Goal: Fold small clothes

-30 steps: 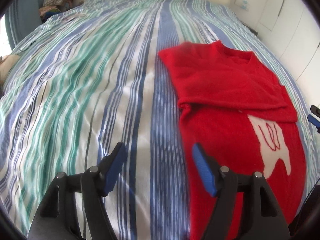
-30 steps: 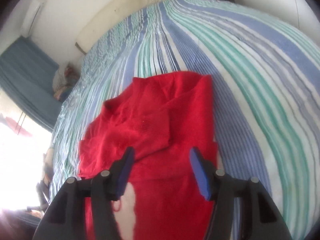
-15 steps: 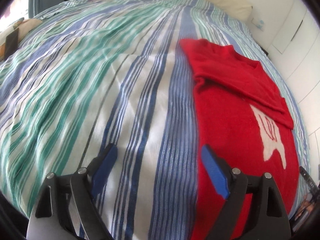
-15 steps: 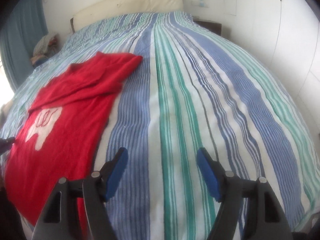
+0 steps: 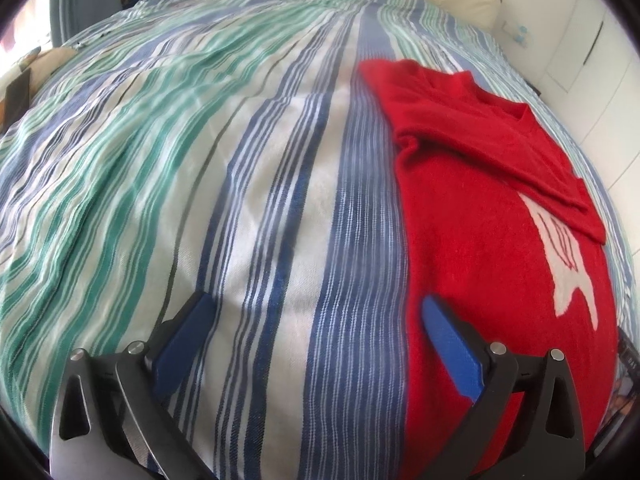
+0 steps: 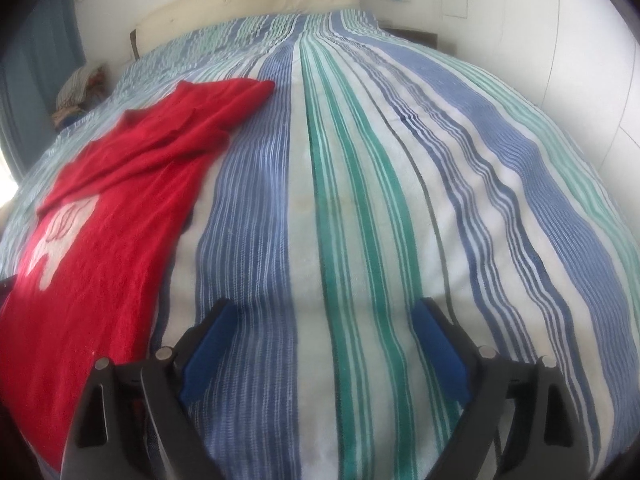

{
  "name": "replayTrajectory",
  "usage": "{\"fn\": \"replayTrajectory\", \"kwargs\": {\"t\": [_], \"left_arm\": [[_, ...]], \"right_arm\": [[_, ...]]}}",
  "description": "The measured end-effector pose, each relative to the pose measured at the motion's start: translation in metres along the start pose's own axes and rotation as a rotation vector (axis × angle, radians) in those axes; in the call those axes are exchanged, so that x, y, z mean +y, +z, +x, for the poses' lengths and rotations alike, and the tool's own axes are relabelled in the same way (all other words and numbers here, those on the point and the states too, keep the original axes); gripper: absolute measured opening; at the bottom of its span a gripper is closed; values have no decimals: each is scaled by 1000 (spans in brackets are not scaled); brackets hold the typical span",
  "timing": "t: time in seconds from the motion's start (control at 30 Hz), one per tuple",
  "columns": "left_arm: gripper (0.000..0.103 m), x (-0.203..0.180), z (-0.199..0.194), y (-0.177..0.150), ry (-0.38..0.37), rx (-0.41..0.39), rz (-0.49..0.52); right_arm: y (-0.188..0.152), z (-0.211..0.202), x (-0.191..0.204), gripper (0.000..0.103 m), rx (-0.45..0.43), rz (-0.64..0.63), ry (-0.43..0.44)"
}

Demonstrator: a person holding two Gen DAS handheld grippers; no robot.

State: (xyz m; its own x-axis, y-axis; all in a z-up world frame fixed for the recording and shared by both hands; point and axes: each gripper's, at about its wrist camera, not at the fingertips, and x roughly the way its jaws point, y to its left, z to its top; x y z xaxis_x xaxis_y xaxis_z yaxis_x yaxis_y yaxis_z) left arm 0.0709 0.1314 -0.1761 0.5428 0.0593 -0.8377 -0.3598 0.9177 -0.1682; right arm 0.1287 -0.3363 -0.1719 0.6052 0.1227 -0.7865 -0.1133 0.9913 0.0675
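- The bed (image 5: 240, 184) filled both views; a bedspread (image 6: 360, 208) striped in blue, green and white covered it from the near edge to the cream headboard (image 6: 256, 0).
- White walls and white cabinet doors (image 5: 592, 52) stood past the bed's far side; a blue curtain (image 6: 36, 60) hung at the other side.
- The red sweater (image 5: 480, 220) lay flat on the bedspread, its sleeves folded across the chest and a white motif (image 5: 564, 252) showing on the front. It lay between the two grippers.
- A heap of mixed clothing (image 6: 80, 88) sat near the headboard, well apart from the sweater.
- The left hand-held gripper (image 5: 316, 320) stood wide, its jaws having just been opening; nothing was gripped. Its right finger (image 5: 452, 344) hung over the sweater's edge, the other over bare bedspread.
- The right hand-held gripper (image 6: 324, 332) stood wide, its jaws having just been opening, with only bedspread between them; the sweater lay just beside its left finger (image 6: 208, 348).
- No containers were seen.
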Motion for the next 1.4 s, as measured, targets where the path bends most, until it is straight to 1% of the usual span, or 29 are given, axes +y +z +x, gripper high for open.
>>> {"fn": "replayTrajectory", "kwargs": {"t": [0.07,0.17,0.9,1.3,1.4], "left_arm": [[102,0,0,0,-1,0,-3],[102,-1,0,0,2,-1,-2],[102,-1,1,0,8,5,2],[102,-2,3,2,5,35,14],[102,3,-1,5,-24,34,-3]], "right_arm": [[0,1,2,93,-1,-6,-1],[-1,2,1,94,-5,-8,0],[-3,2,3,94,-10,-18,-12],[-2,3,4,95,-5,-25,-24],[-2,4,4,95,-6,-25,-22]]}}
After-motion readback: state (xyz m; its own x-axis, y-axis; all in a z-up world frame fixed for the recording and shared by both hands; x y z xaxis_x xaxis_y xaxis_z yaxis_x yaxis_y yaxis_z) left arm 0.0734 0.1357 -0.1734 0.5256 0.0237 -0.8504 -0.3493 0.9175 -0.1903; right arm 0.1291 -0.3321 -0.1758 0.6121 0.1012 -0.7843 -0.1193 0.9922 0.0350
